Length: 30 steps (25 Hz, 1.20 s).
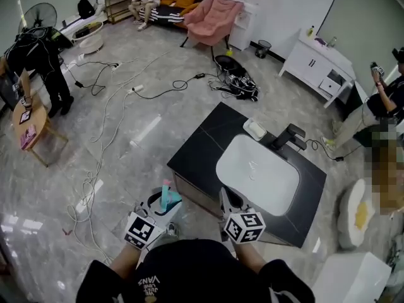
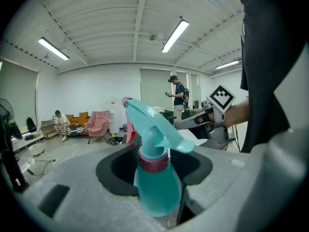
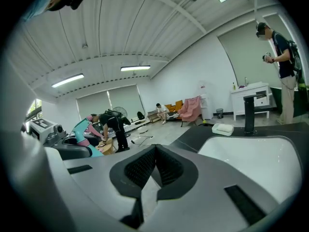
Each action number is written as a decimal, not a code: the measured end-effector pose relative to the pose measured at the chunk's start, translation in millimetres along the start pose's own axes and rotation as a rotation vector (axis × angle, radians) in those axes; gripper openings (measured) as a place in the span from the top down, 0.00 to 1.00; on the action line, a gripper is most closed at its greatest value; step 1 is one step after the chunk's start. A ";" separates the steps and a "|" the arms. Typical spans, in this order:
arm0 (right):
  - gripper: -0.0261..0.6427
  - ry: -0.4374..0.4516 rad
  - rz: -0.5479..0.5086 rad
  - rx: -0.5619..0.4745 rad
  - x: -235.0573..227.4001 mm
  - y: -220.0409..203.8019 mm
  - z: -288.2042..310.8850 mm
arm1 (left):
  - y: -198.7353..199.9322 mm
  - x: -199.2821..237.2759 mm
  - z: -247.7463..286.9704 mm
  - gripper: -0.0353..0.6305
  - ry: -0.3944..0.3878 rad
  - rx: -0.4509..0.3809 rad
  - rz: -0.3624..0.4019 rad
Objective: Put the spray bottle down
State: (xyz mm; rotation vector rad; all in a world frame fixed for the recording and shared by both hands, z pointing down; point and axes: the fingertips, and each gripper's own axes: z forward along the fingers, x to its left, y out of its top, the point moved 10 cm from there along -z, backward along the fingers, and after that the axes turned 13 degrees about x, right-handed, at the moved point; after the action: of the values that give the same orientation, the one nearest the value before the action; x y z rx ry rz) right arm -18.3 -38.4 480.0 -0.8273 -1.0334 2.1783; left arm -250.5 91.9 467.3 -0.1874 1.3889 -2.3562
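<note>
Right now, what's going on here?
A person holds a hand-held gripper in each hand at a black counter with a white sink. The left hand-held gripper is clamped on a teal spray bottle, upright and not yet set down. The right hand-held gripper is shut and empty, near the sink.

Left gripper at near left, jaws clamped on spray bottle. Right gripper just beside it, jaws pressed together, empty. Both pointed slightly down.

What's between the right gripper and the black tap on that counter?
The white sink basin lies between the right gripper and the tap, seen in the head view.
</note>
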 end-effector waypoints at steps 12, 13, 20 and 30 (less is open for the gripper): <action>0.96 -0.259 0.185 -0.102 14.2 -3.0 11.9 | 35.2 83.6 65.2 0.64 -0.252 -0.054 0.202; 0.96 -0.276 0.197 -0.103 12.7 -4.2 10.2 | 36.8 84.3 74.0 0.64 -0.270 -0.056 0.203; 0.96 -0.351 0.251 -0.113 -17.8 -7.5 3.5 | 48.8 78.8 138.4 0.64 -0.338 -0.058 0.235; 0.96 -0.327 0.244 -0.062 -94.3 6.3 9.6 | 87.9 76.2 232.6 0.64 -0.305 -0.072 0.273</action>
State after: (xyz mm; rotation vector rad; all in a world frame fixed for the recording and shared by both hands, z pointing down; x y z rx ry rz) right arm 33.2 -113.9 506.2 -0.6666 -1.2150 2.5619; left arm -224.3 -164.7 500.9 -0.3385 1.2634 -1.9630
